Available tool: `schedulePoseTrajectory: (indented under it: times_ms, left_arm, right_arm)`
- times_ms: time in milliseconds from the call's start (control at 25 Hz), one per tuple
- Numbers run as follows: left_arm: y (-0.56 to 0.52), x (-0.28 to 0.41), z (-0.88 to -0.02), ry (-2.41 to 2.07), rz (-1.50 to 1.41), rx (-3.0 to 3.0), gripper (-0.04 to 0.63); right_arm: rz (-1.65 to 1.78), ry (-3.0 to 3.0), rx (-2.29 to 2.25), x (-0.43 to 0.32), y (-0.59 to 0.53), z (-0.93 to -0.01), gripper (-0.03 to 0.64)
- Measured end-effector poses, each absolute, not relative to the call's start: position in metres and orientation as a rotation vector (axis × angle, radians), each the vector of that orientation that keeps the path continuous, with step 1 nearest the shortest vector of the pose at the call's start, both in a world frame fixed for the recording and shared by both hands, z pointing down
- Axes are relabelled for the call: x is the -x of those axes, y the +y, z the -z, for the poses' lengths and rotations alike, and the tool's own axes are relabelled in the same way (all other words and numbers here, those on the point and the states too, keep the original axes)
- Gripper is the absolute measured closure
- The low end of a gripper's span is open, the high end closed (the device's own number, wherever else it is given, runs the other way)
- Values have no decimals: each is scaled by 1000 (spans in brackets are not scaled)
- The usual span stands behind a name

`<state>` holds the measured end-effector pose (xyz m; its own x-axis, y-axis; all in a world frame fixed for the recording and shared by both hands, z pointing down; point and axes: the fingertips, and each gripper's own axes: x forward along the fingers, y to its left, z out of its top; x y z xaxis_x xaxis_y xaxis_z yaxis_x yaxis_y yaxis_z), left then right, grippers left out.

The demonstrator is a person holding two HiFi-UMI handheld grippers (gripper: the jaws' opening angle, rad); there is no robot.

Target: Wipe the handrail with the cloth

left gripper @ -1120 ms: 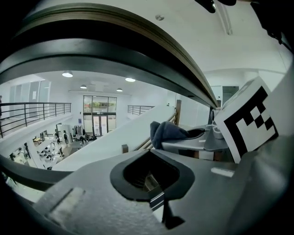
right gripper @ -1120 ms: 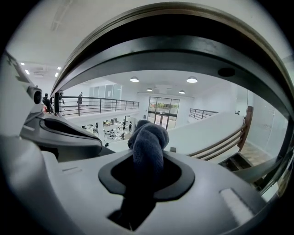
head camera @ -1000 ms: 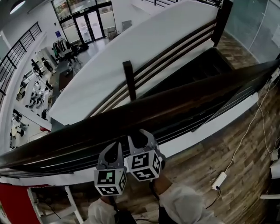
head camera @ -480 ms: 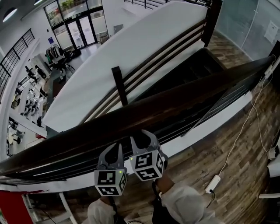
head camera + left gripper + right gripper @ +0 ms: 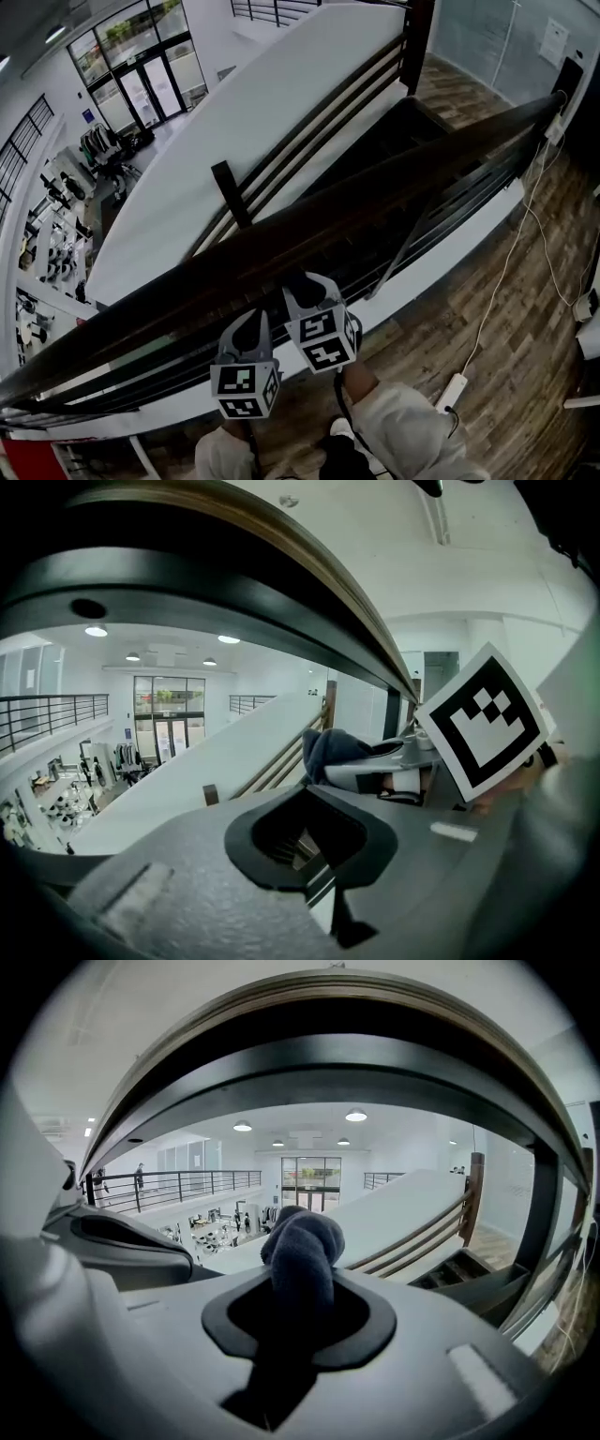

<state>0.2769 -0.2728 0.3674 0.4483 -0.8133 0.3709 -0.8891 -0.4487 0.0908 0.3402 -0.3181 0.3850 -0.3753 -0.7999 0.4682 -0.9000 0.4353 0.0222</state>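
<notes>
Clamped between the jaws of the right gripper (image 5: 300, 1309), low centre of its own view: a bunched dark blue fabric cloth (image 5: 301, 1246), poking up past the jaw tips. Above it, crossing the head view from lower left to upper right, the long dark brown wooden handrail (image 5: 356, 211); contact with the cloth not discernible. Just left, the left gripper (image 5: 309, 834), jaws together on nothing

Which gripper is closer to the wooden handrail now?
Right. The right gripper, shut on the cloth, reaches the handrail's near edge; the left gripper sits beside it, just short of the rail.
</notes>
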Motion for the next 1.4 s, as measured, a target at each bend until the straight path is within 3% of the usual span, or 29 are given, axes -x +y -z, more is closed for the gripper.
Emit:
schedulePoseTrajectory:
  times_ms: [520,880,1400]
  left_arm:
    - [-298,-406,-368,-1319,-418,-2545,594]
    - [-297,-457,-362,-1214,-387,-2592,592]
    - [-289,-474,-370,-1171,-442,-2564,592]
  right_arm:
    - [-358,-2242,-1508,-478,-356,-388,526]
    - [-323,-2163,-1620,-566,-376,-374,526]
    - [-332,-2150,-1670,-591,-384,-373,526]
